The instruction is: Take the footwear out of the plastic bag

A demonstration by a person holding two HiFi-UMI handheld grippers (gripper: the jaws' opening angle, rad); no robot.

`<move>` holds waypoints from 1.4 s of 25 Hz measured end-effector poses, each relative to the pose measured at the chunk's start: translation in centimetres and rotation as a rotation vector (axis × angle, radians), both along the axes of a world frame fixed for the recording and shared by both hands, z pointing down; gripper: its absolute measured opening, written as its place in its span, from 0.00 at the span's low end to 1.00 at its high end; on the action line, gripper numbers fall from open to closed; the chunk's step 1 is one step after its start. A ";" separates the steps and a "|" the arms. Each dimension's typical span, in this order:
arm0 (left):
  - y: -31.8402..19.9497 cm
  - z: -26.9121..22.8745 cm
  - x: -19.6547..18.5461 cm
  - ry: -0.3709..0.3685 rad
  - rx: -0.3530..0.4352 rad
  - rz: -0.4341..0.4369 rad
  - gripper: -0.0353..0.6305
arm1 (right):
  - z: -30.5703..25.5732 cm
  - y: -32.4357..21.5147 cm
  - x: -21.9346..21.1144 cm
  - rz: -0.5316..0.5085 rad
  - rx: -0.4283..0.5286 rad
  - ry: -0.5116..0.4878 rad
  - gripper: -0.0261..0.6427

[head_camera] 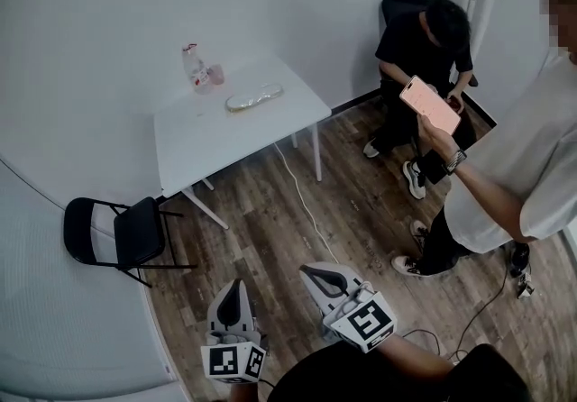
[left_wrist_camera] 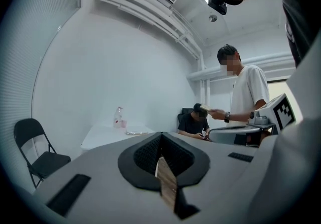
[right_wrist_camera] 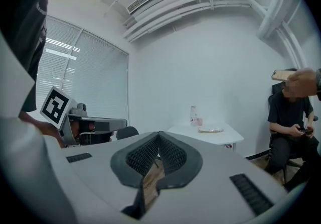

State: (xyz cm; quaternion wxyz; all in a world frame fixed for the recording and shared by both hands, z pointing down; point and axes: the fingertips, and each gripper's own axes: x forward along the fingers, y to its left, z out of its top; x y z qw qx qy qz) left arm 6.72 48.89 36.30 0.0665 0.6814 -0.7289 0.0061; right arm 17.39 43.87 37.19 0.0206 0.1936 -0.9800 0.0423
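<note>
- I hold both grippers low and roughly level, side by side. Their noses point towards the white table, and both are well short of it, over the wood-plank floor.
- Left gripper: its jaws are pressed together with nothing between the ribbed black pads. Its grey shell is smooth, and the left marker cube sits at the end away from the table.
- Right gripper: its jaws are also closed on nothing. It is angled a little towards the table's near right corner, and the right marker cube sits at its rear.
- The plastic bag lies flat on the table top near the far edge, clear and crinkled. The footwear inside shows only as a long pale shape, too small for me to make out.
- Towards the table's far left corner stands a clear bottle, with a small pink cup touching its side.
- A black folding chair stands left of the table. It has a thin tube frame and a padded seat.
- A white cable snakes over the floor from under the table.
- Right of the table a seated person in black bends forward. A standing person in a white shirt holds up a pink phone.
</note>
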 end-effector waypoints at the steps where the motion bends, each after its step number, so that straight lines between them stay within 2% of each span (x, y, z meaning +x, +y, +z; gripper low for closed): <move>1: -0.9 -0.2 -0.1 -0.007 -0.001 0.000 0.08 | -0.3 -0.9 -0.1 -0.003 0.010 -0.005 0.06; 11: -9.1 -1.7 -0.5 -0.072 0.001 0.003 0.08 | -1.9 -8.9 -0.2 0.005 0.042 -0.073 0.06; 23: -11.0 -2.3 -1.6 -0.092 -0.011 -0.032 0.08 | -1.7 -12.4 -1.2 -0.018 0.004 -0.101 0.06; 28: -12.4 -2.9 -1.6 -0.106 0.001 -0.028 0.08 | -2.2 -13.7 -1.7 -0.023 0.029 -0.118 0.06; 35: -14.1 -3.0 -2.4 -0.105 0.008 -0.008 0.08 | -1.9 -14.6 -3.0 -0.026 0.010 -0.111 0.06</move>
